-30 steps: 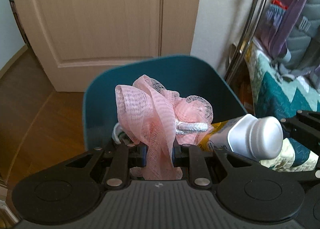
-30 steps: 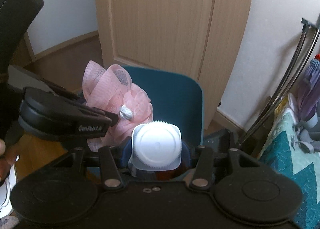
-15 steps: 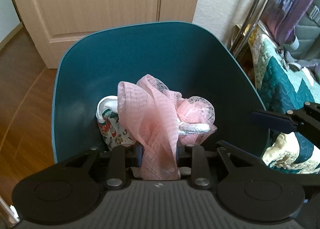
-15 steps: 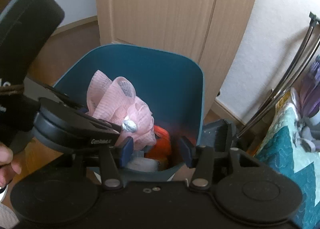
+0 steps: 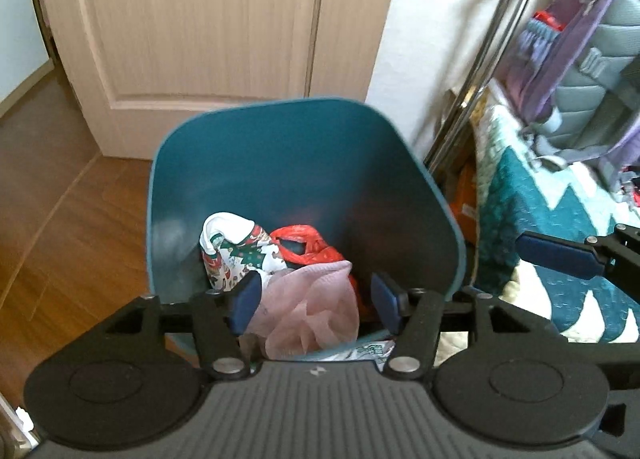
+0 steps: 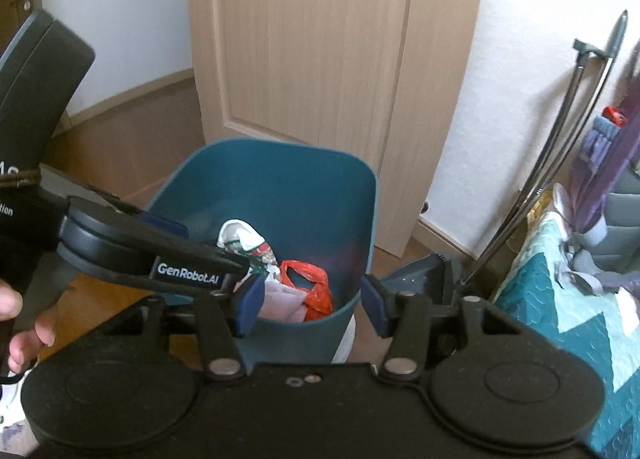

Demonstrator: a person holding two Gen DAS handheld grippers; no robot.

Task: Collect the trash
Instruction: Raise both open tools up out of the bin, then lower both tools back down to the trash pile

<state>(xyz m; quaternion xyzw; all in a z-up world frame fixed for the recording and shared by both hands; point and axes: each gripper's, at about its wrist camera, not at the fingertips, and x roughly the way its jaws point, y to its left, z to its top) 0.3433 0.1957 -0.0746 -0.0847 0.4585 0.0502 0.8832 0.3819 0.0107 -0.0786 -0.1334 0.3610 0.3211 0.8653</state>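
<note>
The teal trash bin [image 5: 300,163] stands on the floor in front of the door. Inside lie a pink mesh sponge [image 5: 312,315], a red plastic bag [image 5: 306,247] and a white patterned wrapper [image 5: 236,255]. My left gripper [image 5: 316,295] hovers over the bin's near rim; its jaws are opening and the pads touch nothing, the sponge lying below them. My right gripper [image 6: 312,305] is above the bin [image 6: 280,187] too, jaws still opening, nothing between them. The sponge [image 6: 282,301] and red bag [image 6: 314,285] show there as well. The bottle is hidden.
A wooden door [image 5: 208,19] and white wall stand behind the bin. Wood floor [image 5: 60,199] lies to the left. A quilted bed [image 5: 540,219] with a purple backpack [image 5: 580,39] and leaning metal rods [image 5: 480,71] crowd the right. A hand [image 6: 24,323] holds the left gripper.
The white-capped bottle left my right gripper and went into the bin. My left jaws opened and the pink sponge dropped in. Both grippers then pulled up and back from the bin.
</note>
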